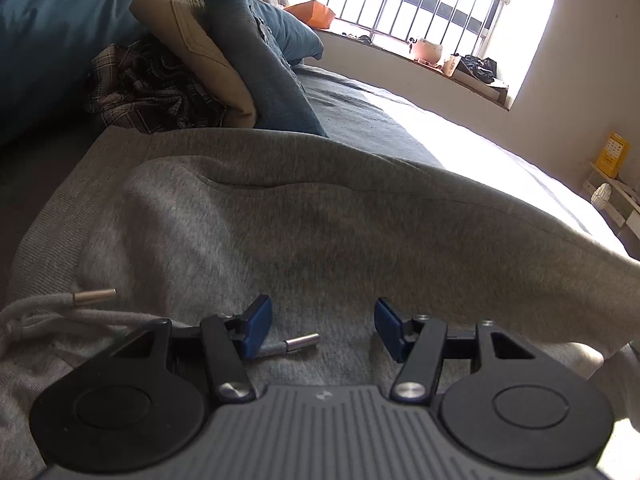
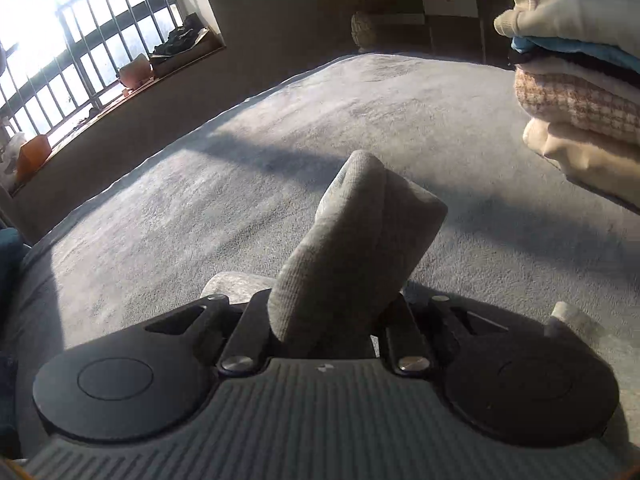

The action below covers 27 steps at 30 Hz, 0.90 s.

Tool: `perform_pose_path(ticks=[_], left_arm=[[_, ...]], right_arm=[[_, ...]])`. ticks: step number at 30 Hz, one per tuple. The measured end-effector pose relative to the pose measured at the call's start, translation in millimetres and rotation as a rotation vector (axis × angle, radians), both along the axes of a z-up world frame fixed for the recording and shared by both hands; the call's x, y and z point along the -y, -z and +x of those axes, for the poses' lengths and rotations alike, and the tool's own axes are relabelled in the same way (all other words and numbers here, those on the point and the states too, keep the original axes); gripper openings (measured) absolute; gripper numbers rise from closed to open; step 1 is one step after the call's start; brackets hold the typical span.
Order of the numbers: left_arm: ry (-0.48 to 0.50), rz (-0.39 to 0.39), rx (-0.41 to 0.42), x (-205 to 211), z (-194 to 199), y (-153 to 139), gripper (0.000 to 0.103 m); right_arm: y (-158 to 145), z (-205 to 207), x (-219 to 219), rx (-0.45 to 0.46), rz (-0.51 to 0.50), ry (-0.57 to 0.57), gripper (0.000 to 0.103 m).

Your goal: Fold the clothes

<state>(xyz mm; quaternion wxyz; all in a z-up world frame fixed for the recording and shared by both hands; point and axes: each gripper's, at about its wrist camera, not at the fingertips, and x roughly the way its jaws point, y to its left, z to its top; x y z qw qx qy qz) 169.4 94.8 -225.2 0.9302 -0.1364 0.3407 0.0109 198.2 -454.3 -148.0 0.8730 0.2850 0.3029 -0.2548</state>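
Note:
Grey sweatpants (image 1: 280, 216) lie spread on the bed, waistband to the left, with a white drawstring (image 1: 48, 308) and metal tips (image 1: 303, 342). My left gripper (image 1: 322, 326) is open just above the fabric near the waist, with one drawstring tip between its blue pads (image 1: 256, 326). My right gripper (image 2: 328, 320) is shut on a ribbed grey cuff (image 2: 352, 240) of the sweatpants, which sticks up and hides its fingertips.
A pile of unfolded clothes, tan (image 1: 192, 44), blue-grey (image 1: 256, 60) and plaid (image 1: 148, 88), lies behind the sweatpants. A stack of folded clothes (image 2: 580, 92) stands at the right on the grey bed cover (image 2: 200, 200). A barred window (image 1: 400, 0) and sill lie beyond.

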Motion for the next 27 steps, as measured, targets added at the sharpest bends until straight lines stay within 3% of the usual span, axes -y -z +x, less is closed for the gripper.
perform_pose_path(ticks=[3, 5, 9, 12, 15, 19, 23, 25, 27], left_arm=[[-0.001, 0.010, -0.001, 1, 0, -1, 0.059], [-0.002, 0.006, -0.002, 1, 1, -1, 0.059], [-0.015, -0.034, -0.002, -5, -6, -12, 0.059], [-0.014, -0.044, 0.023, -7, -21, -27, 0.059], [0.009, -0.050, 0.036, -13, -43, -44, 0.059], [0.033, -0.042, 0.028, -30, -88, -61, 0.061], [0.021, 0.011, 0.018, -58, -142, -73, 0.062], [-0.019, 0.048, 0.000, -77, -163, -75, 0.062], [-0.065, 0.080, -0.024, -98, -181, -76, 0.062]], right_arm=[[35, -9, 15, -0.029, 0.128, 0.029, 0.027], [47, -8, 24, -0.058, 0.162, 0.028, 0.055], [40, -16, 32, -0.076, 0.216, -0.003, 0.061], [12, -25, 32, -0.102, 0.177, -0.080, 0.069], [-21, -37, 26, -0.149, 0.056, -0.167, 0.080], [-65, -52, 17, -0.227, -0.124, -0.284, 0.083], [-101, -64, -21, -0.340, -0.422, -0.431, 0.083], [-112, -72, -56, -0.341, -0.587, -0.533, 0.083], [-120, -73, -97, -0.276, -0.638, -0.685, 0.083]])
